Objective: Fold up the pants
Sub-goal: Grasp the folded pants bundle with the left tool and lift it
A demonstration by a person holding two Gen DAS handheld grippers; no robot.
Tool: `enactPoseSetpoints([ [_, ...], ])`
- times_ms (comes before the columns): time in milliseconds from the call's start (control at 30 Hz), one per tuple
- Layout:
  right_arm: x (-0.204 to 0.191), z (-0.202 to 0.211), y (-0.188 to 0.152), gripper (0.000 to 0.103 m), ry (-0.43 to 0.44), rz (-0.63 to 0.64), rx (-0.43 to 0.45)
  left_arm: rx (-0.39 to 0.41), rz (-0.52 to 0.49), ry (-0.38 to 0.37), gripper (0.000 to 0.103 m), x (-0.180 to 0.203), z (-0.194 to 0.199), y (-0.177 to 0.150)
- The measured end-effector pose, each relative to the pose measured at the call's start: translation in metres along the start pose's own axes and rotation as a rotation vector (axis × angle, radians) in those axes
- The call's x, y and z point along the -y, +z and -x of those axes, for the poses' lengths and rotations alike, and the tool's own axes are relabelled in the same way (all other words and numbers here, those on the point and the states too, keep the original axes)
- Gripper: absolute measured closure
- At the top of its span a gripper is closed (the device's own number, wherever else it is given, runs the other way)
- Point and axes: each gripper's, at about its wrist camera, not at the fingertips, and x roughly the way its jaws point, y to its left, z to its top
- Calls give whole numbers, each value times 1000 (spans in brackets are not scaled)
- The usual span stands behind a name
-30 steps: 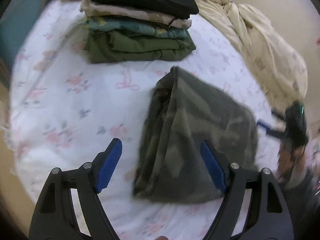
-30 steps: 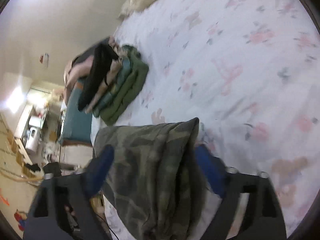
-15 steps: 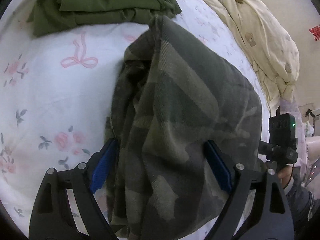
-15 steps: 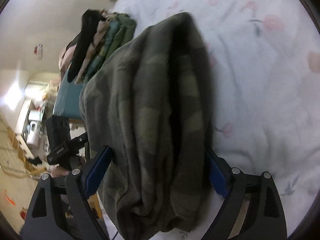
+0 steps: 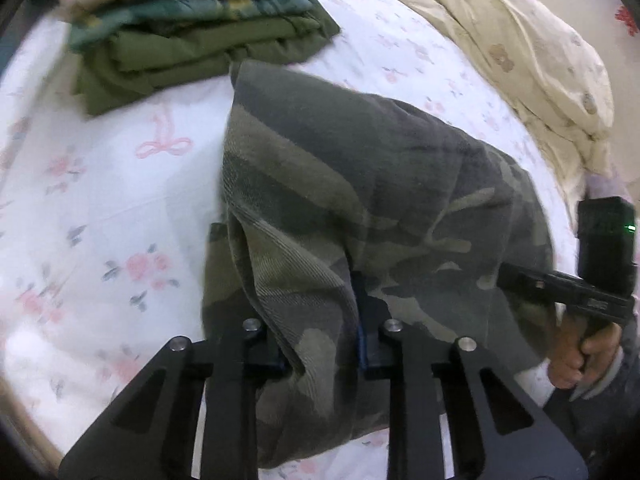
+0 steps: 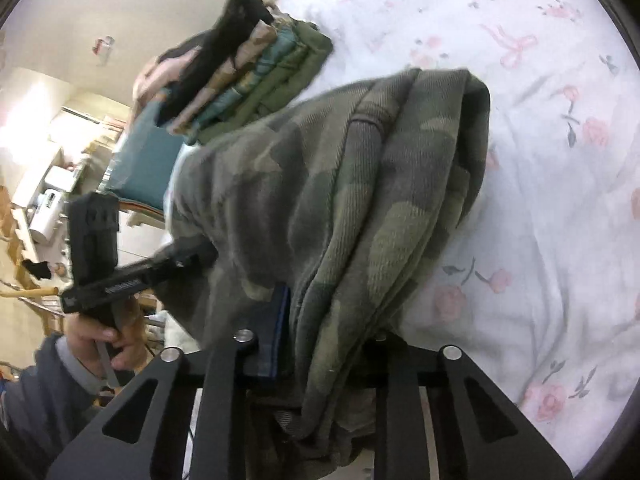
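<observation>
Left wrist view: left gripper (image 5: 320,344) and right gripper (image 6: 326,344) each have fingers clenched on the folded pants (image 5: 360,200) above the bed (image 5: 100,200). Risk: thick layers slipping, or the fold opening near the stack (image 5: 192,28).

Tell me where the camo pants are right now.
The camo pants lie folded on the floral sheet, just short of the clothes stack. The left gripper and the right gripper each pinch an edge.
</observation>
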Motion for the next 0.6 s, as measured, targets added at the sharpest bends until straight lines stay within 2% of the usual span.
enactPoseSetpoints([
  [67, -12, 11, 2, 87, 6, 60, 6, 7, 30, 19, 85, 8, 9, -5],
  [200, -27, 34, 10, 87, 49, 86, 73, 42, 51, -19, 86, 15, 41, -15],
  [333, -58, 35, 32, 88, 80, 197, 69, 111, 113, -40, 86, 2, 75, -21],
  [500, -102, 36, 81, 88, 146, 299, 128, 275, 110, -19, 86, -7, 129, -1],
  [600, -132, 27, 123, 88, 168, 384, 145, 386, 92, 21, 86, -21, 162, 31],
])
